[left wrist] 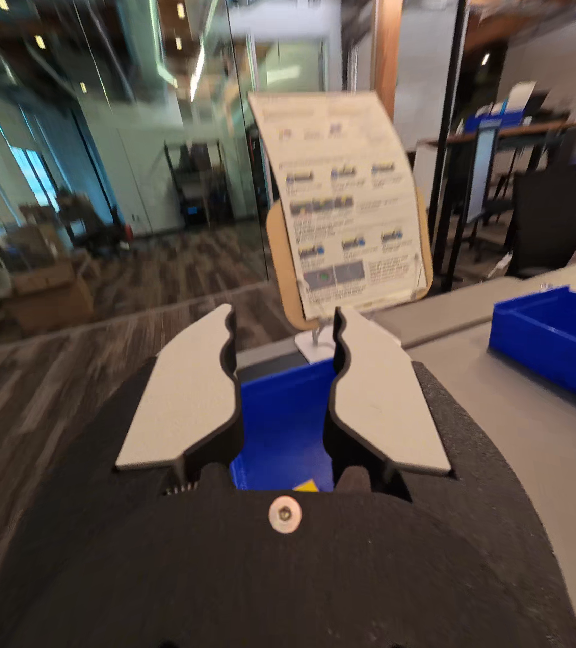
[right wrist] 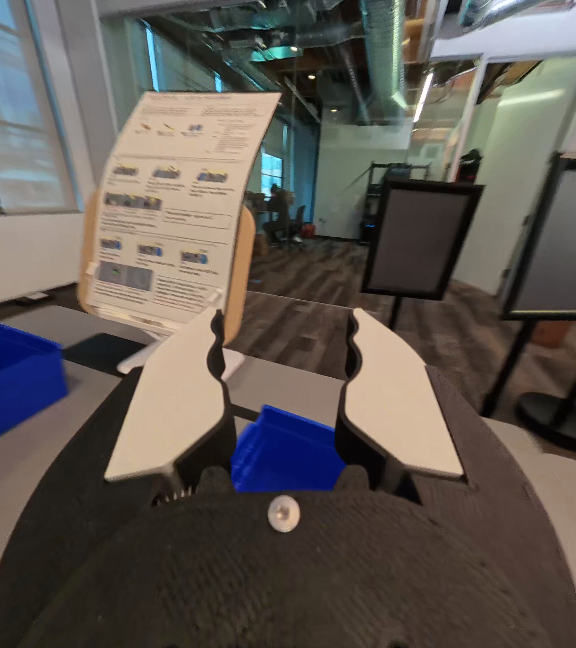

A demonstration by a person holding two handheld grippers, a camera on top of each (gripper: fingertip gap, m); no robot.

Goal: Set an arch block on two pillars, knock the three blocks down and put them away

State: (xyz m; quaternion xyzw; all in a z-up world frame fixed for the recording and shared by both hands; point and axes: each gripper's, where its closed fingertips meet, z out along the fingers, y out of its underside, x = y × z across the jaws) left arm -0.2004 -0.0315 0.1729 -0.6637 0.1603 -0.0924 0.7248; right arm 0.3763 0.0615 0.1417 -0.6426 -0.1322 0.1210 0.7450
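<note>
Grey tabletop (left wrist: 490, 438) is seen lower right; left gripper (left wrist: 285, 312) and right gripper (right wrist: 285, 315) are held apart, empty, above blue bins (right wrist: 279, 452).

Open-plan office: glass partitions (left wrist: 174, 140), exposed ceiling ducts (right wrist: 381, 52), sign stands (right wrist: 420, 242), wood-look floor (left wrist: 51, 368).

A grey table (left wrist: 462, 385) carries two blue bins, a dark mat and a white stand with a printed sheet. In the left wrist view, one bin (left wrist: 560, 336) sits to the right and another bin (left wrist: 283, 420) lies close below. The stand (right wrist: 178, 354) rests near the far edge, just beside the mat (right wrist: 100, 350).
</note>
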